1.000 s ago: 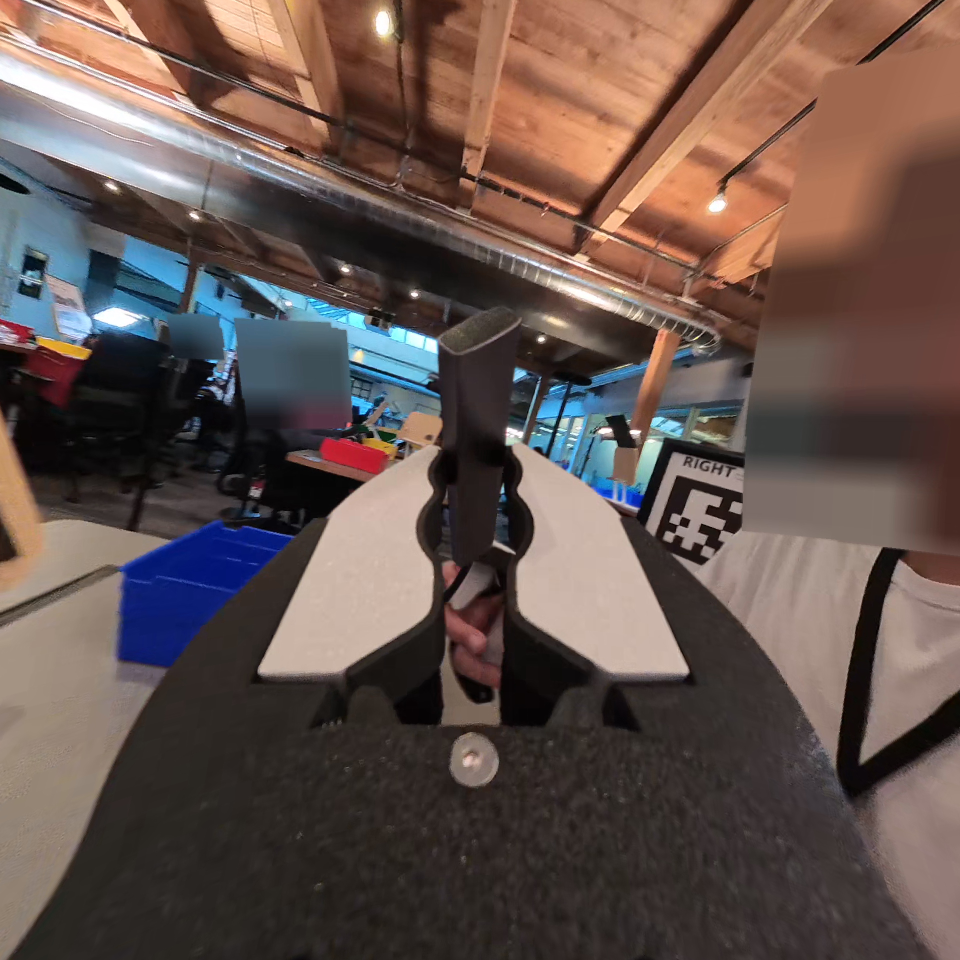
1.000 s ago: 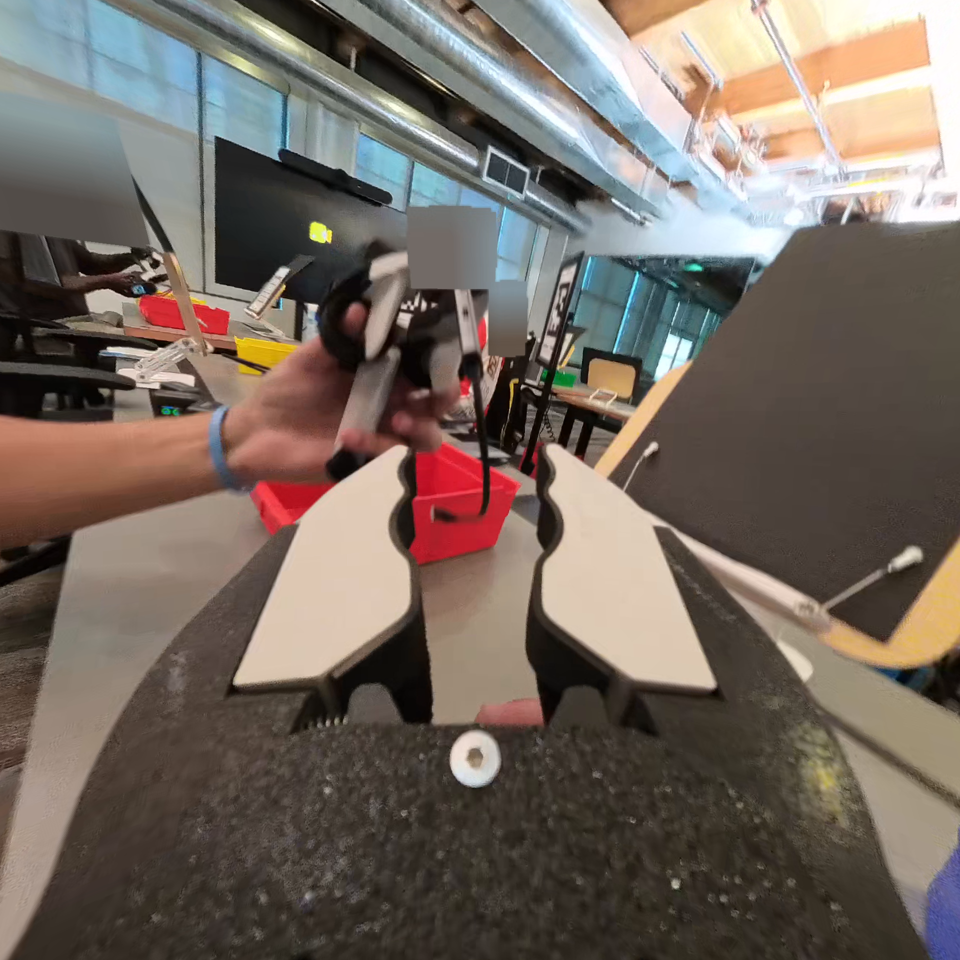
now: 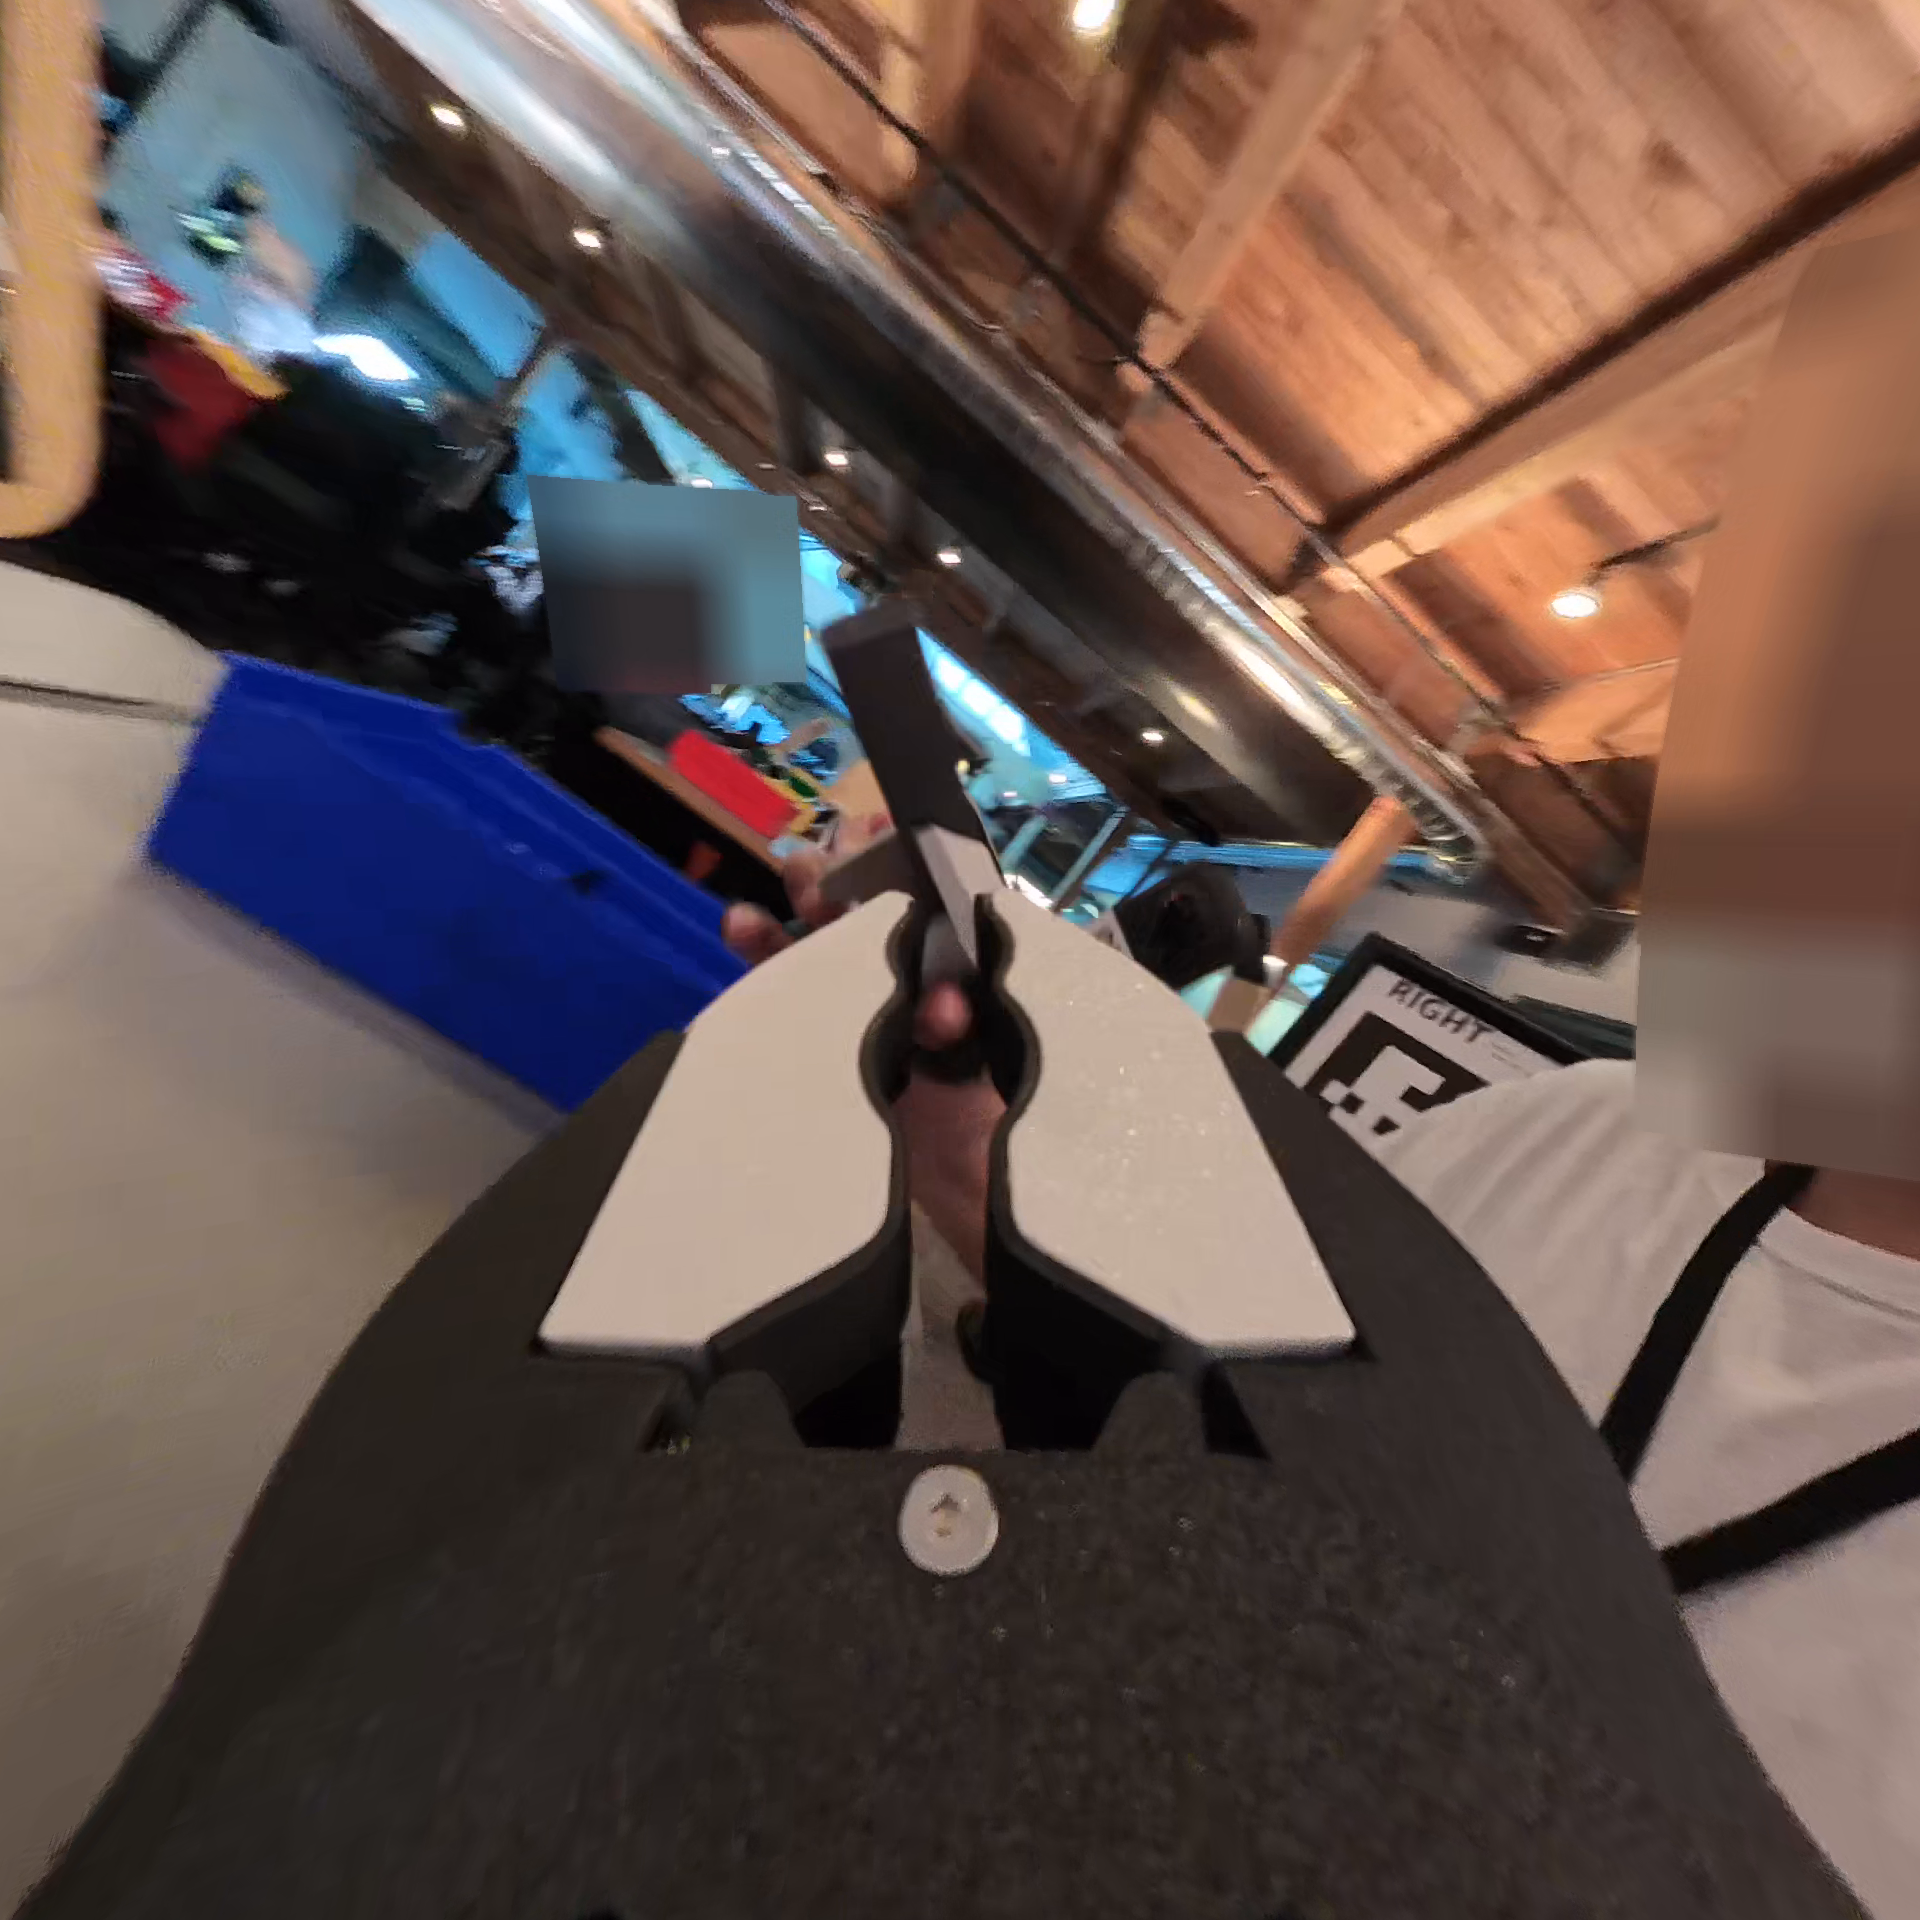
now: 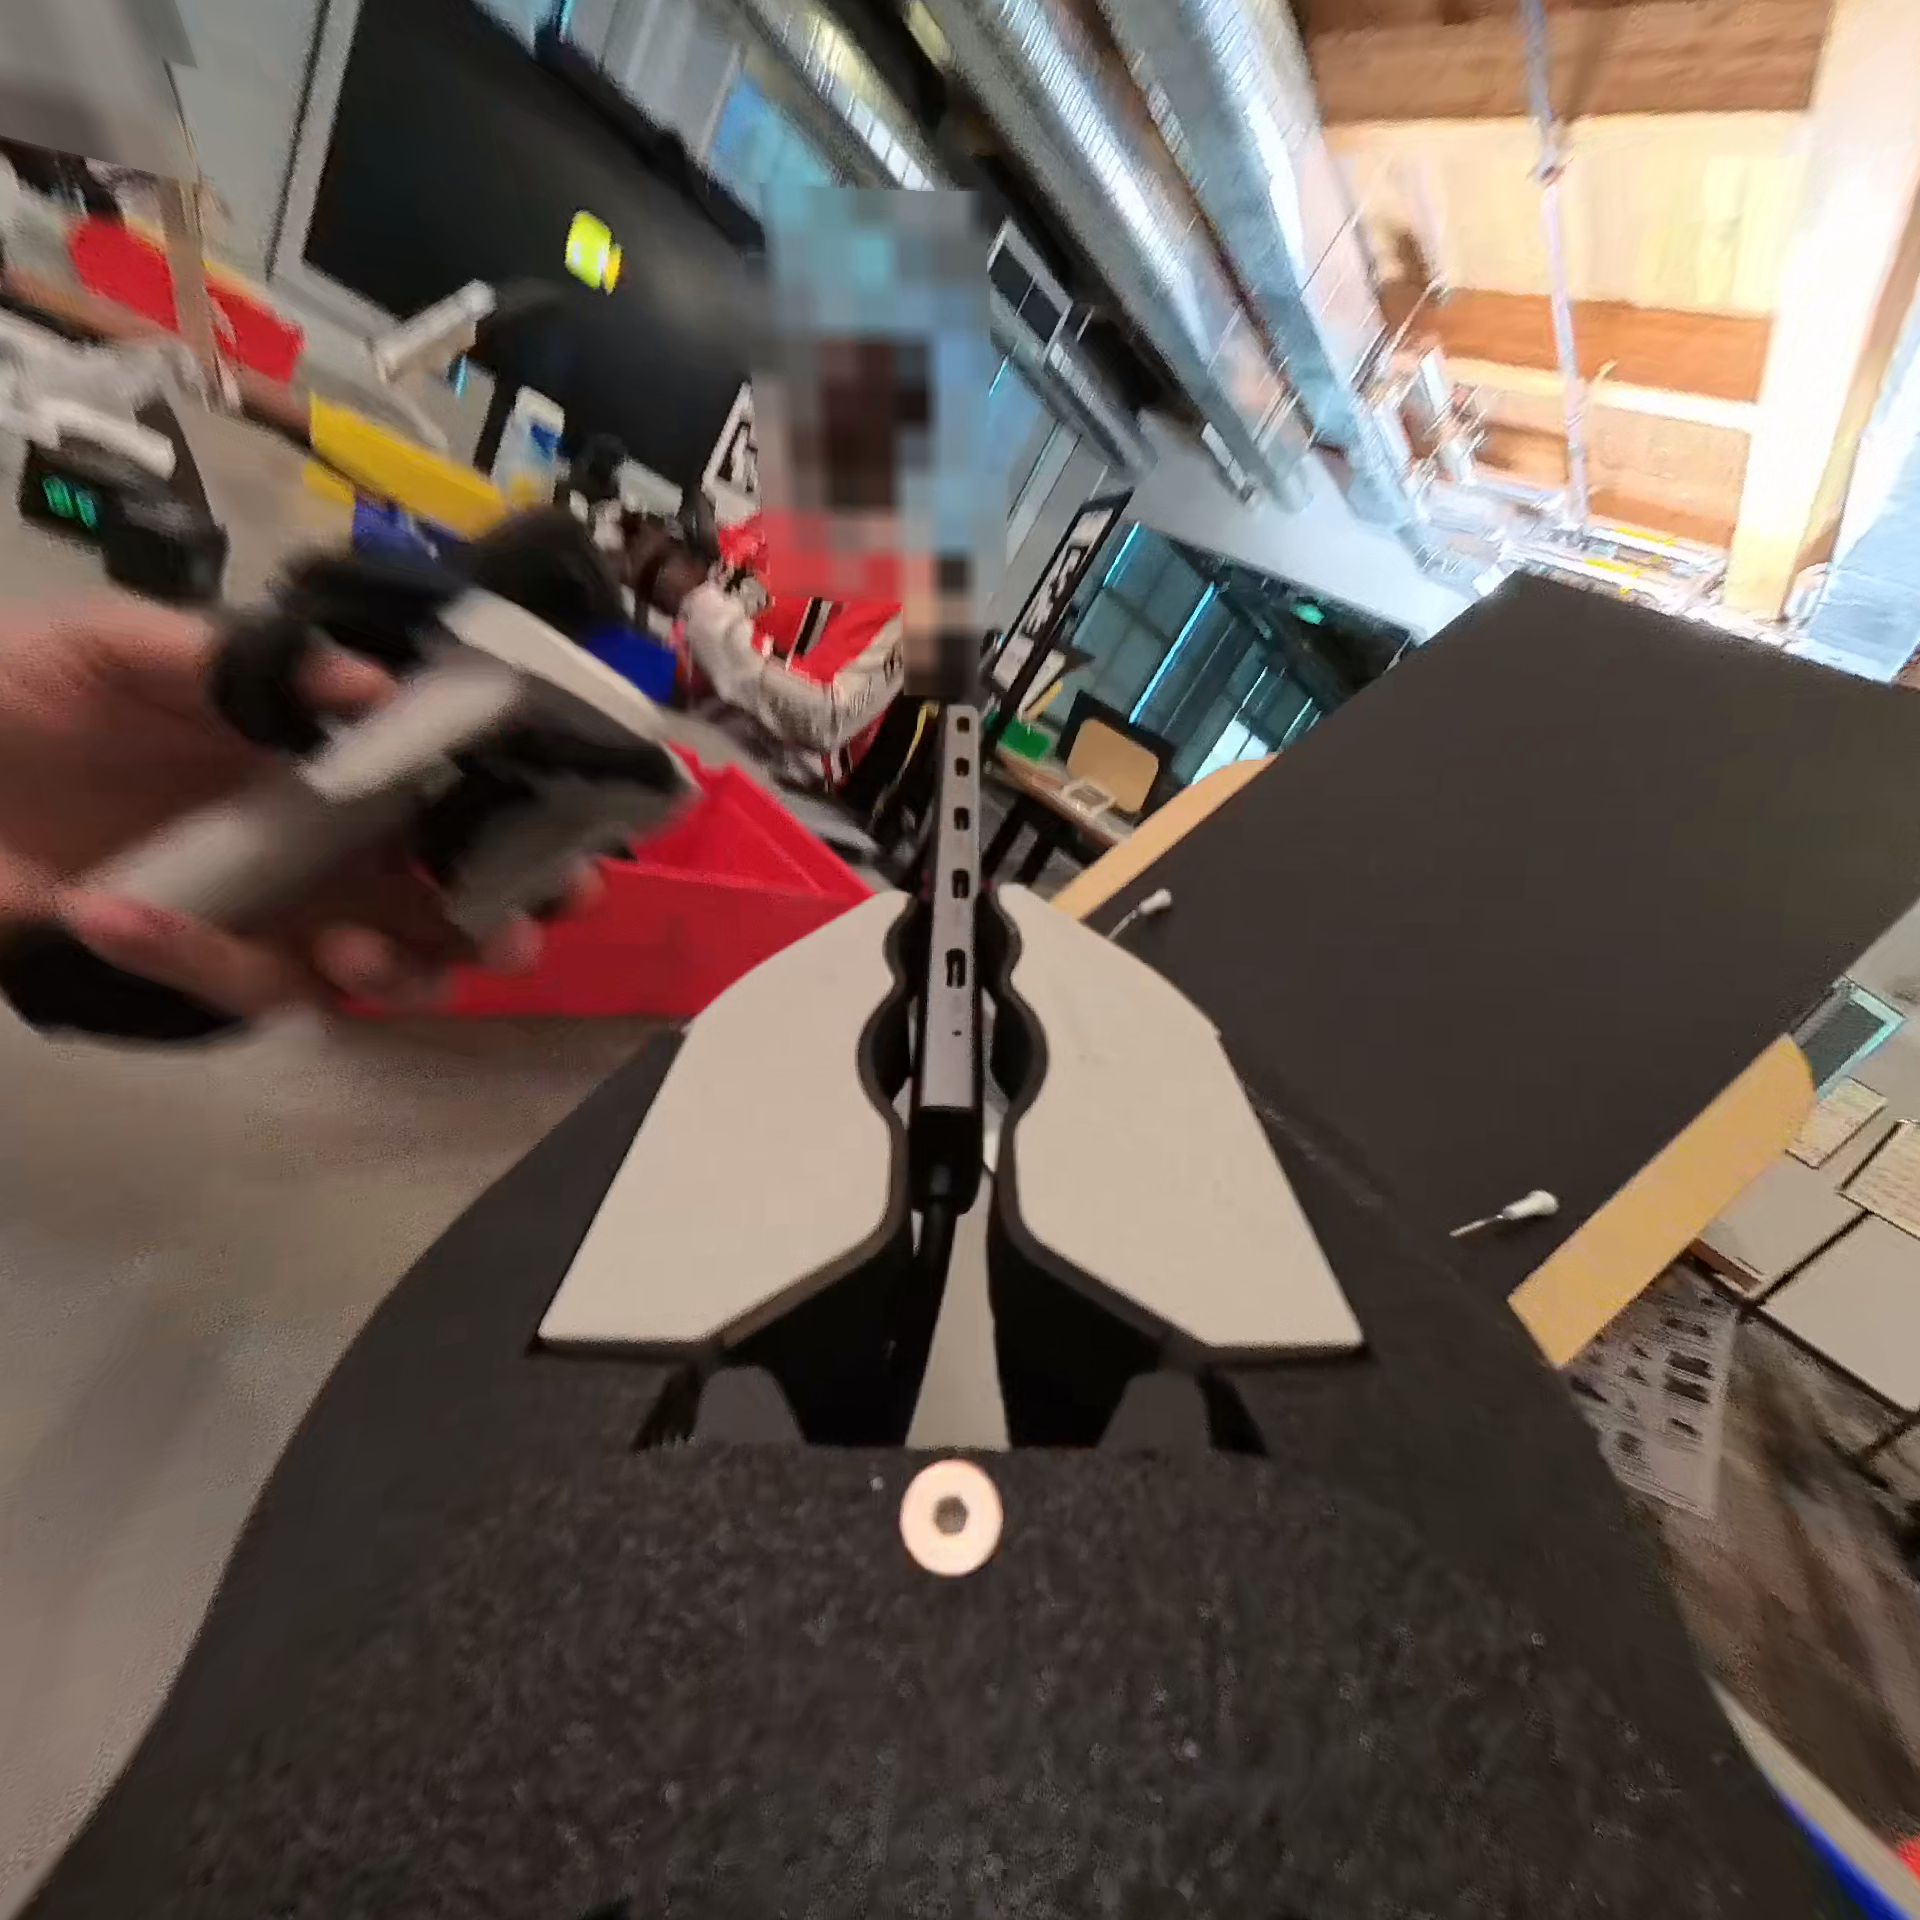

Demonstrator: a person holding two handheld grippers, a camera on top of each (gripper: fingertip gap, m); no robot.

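The right gripper (image 4: 951,935) pinches a slim dark hub (image 4: 954,914) on edge above the table, while the left gripper (image 3: 951,925) clamps its other grey-and-black end (image 3: 914,769), blue bin (image 3: 416,862) far left.

Bright indoor light, ceiling spots, glare upper right; motion blur, wide-angle edge warp.

Left tool (image 3: 948,925) clamped shut; right tool (image 4: 951,914) clamped shut, both tilted
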